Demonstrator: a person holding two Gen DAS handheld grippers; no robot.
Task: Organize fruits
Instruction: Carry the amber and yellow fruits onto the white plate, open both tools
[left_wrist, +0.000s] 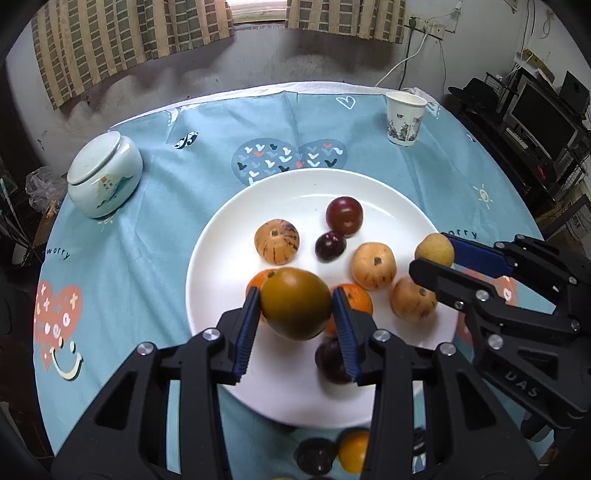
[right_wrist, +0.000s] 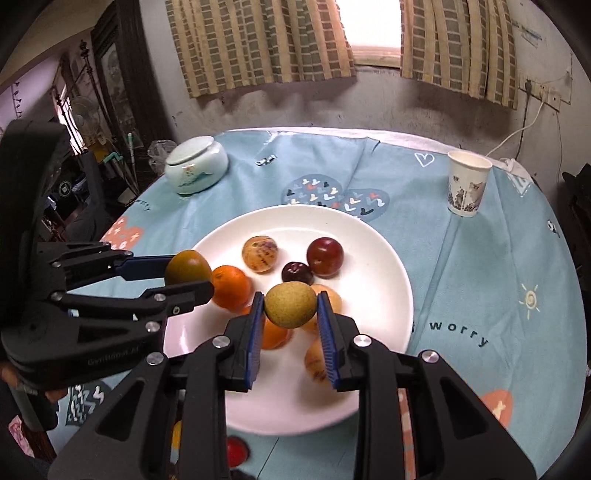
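Observation:
A white plate on the blue tablecloth holds several fruits: striped melons, dark plums, oranges. My left gripper is shut on a green-brown fruit above the plate's near side; it also shows in the right wrist view. My right gripper is shut on a yellow-green pear-like fruit above the plate's right part; it shows in the left wrist view too.
A lidded white jar stands at the back left and a paper cup at the back right. Loose fruits lie on the cloth in front of the plate: a plum, an orange, a red one.

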